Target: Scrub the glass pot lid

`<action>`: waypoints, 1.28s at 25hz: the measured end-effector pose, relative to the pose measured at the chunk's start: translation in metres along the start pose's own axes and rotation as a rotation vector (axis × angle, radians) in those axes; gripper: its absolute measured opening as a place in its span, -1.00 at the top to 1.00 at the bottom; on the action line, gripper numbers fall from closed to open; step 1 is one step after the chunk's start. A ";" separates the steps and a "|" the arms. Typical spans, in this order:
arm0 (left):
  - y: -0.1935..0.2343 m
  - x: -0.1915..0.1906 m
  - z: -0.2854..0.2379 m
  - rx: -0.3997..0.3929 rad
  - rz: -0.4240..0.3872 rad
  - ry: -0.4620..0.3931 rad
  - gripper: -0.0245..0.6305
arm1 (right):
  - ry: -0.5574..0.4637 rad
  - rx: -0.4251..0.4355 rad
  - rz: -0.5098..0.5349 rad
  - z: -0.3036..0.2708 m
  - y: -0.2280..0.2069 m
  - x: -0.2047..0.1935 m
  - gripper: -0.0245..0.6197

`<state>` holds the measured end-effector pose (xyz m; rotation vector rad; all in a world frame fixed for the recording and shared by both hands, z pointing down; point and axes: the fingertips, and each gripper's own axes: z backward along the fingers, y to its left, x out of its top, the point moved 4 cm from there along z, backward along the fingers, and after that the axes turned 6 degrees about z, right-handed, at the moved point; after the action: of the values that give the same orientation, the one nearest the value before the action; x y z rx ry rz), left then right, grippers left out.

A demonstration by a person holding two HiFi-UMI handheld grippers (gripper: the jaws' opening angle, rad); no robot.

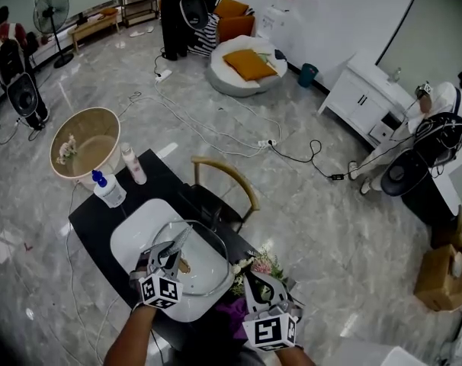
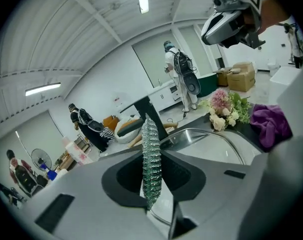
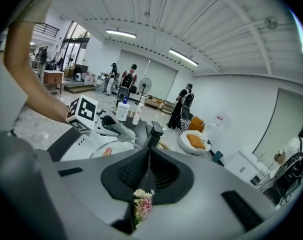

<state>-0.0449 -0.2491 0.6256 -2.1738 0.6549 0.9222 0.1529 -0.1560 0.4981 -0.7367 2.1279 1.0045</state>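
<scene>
Item: glass pot lid (image 1: 208,269), lying in a white basin (image 1: 136,239) at the centre of the black desk (image 1: 94,219)

- Left tongs (image 1: 174,244): over the lid's 10 o'clock part, clamped tight on a silver-green mesh scouring pad (image 2: 151,159) that stands edge-on between them
- Right tongs (image 1: 251,279): just off the rim at 4 o'clock, pressed together with only a thin seam and nothing evident inside; contact with the rim cannot be told
- Nearby: flowers (image 1: 254,267) at 3 o'clock, purple cloth (image 1: 235,309) at 5 o'clock, blue-capped bottle (image 1: 109,191) at 10 o'clock

Progress, as judged: pad in hand and at the glass, so scrubbing is at most under way; no suds or water show, and most of the lid looks left to do
</scene>
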 end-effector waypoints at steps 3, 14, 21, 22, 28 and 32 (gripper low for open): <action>-0.006 -0.005 -0.013 -0.022 0.002 0.035 0.66 | 0.003 0.004 -0.008 -0.008 -0.004 -0.004 0.84; -0.060 0.002 -0.034 -0.154 -0.057 0.058 0.66 | 0.024 0.017 -0.040 -0.025 -0.004 -0.018 0.84; -0.105 0.014 -0.031 -0.249 -0.088 0.018 0.66 | 0.035 0.015 -0.040 -0.032 -0.004 -0.021 0.84; -0.110 0.016 -0.030 -0.264 -0.091 0.011 0.66 | 0.036 0.014 -0.039 -0.033 -0.005 -0.021 0.84; -0.142 0.032 -0.024 -0.343 -0.109 -0.028 0.66 | 0.038 0.018 -0.056 -0.037 -0.004 -0.017 0.84; -0.145 0.034 -0.024 -0.354 -0.107 -0.041 0.66 | 0.039 0.022 -0.056 -0.041 -0.001 -0.018 0.84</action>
<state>0.0824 -0.1796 0.6685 -2.4637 0.3712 1.0881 0.1514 -0.1863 0.5308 -0.8064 2.1368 0.9427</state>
